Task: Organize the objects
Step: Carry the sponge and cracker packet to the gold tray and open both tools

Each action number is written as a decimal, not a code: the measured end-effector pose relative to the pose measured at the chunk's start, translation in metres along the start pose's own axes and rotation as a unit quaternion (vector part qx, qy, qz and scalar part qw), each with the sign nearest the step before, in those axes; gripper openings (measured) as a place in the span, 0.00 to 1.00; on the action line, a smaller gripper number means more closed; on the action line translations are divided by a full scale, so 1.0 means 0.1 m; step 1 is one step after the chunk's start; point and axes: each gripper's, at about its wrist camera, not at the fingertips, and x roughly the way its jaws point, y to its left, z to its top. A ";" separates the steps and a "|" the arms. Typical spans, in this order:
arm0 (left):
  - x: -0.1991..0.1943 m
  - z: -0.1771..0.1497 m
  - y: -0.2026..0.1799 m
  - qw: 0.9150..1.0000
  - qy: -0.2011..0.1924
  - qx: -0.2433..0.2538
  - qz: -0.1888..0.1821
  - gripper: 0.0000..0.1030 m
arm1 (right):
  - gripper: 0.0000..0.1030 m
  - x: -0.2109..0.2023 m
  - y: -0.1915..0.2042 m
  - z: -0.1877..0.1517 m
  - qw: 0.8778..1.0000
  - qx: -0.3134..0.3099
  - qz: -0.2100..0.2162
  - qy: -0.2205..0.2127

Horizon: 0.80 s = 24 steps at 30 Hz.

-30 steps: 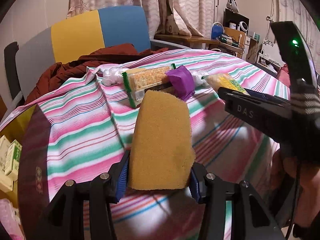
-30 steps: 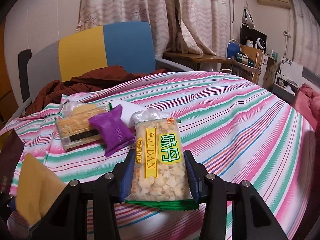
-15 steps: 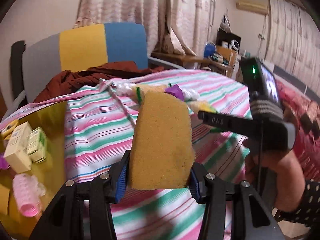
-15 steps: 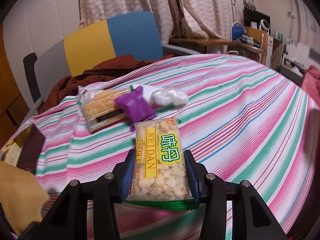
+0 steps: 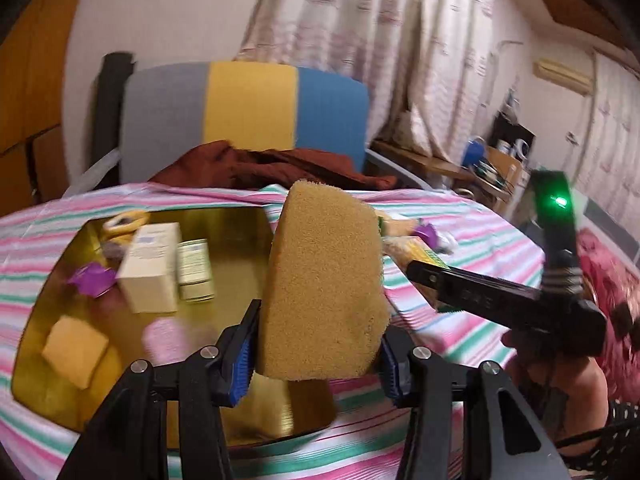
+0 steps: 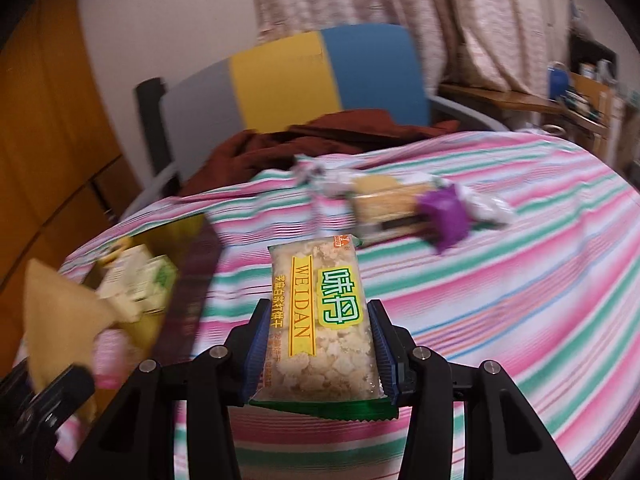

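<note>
Two loads are held above the striped counter (image 5: pixel 472 240): the left gripper (image 5: pixel 316 356) clamps a sponge (image 5: pixel 324 284) upright, the right gripper (image 6: pixel 316 356) clamps a snack packet (image 6: pixel 324 320) lengthwise. The gold tray (image 5: pixel 240 224) lies ahead-left of the sponge, nearer the left hand.

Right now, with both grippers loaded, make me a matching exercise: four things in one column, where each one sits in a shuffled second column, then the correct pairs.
Things:
1. large yellow foam sponge
2. WEIDAN snack packet with green label
3. small purple wrapped packet
4. cream cardboard box

Places:
A. lying on the striped tablecloth
B. inside the gold tray
C. clamped in the left gripper
D. clamped in the right gripper

Pairs: 1-C, 2-D, 3-A, 4-B
</note>
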 end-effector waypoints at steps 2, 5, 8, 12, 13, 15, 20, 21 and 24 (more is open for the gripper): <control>-0.06 0.04 0.21 1.000 0.000 -0.024 0.011 0.49 | 0.46 -0.01 0.17 0.02 1.000 -0.010 0.020 0.006; -0.15 0.06 0.51 0.998 -0.002 -0.055 0.039 0.49 | 0.46 -0.03 0.45 0.06 0.998 -0.029 0.051 0.012; -0.17 0.01 0.77 0.994 0.004 -0.077 0.073 0.49 | 0.46 -0.03 0.72 0.08 0.995 -0.046 0.081 0.018; -0.13 -0.10 1.07 0.989 0.030 -0.109 0.092 0.49 | 0.46 0.01 1.03 0.04 0.992 -0.068 0.104 0.031; -0.09 -0.11 1.12 0.988 0.042 -0.111 0.095 0.49 | 0.46 0.04 1.08 0.03 0.991 -0.072 0.107 0.035; -0.05 -0.13 1.18 0.987 0.056 -0.110 0.104 0.50 | 0.46 0.09 1.18 0.00 0.990 -0.079 0.110 0.045; 0.15 -0.17 1.26 0.983 0.107 -0.110 0.096 0.50 | 0.46 0.25 1.36 -0.03 0.989 -0.093 0.102 0.057; 0.18 -0.18 1.30 0.983 0.114 -0.112 0.095 0.50 | 0.46 0.28 1.39 -0.03 0.989 -0.095 0.099 0.059; 0.25 -0.20 1.35 0.979 0.136 -0.115 0.103 0.50 | 0.47 0.35 1.42 -0.03 0.989 -0.094 0.096 0.062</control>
